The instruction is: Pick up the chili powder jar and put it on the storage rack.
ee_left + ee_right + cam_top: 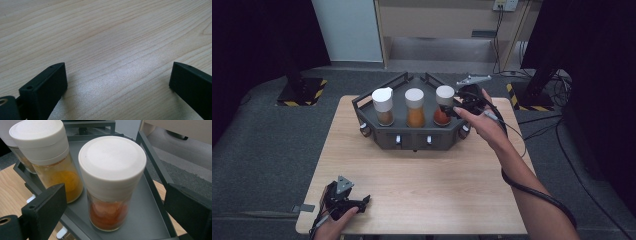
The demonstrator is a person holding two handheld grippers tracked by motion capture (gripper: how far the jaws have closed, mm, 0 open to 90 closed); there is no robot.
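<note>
Right gripper [451,111] at dark rack [362,112] on wooden table [427,185], jaws spread wide either side of red spice jar [111,185], not yet touching. Jar stands upright at rack's right end, just beside orange jar [48,155]; third jar [383,106] at left end. Left gripper [359,202] rests near table's front-left corner, jaws apart, empty. Risk, judged: off-centre closing could nudge orange neighbour or tip jar; grip on smooth white cap [112,161] could slip.
</note>
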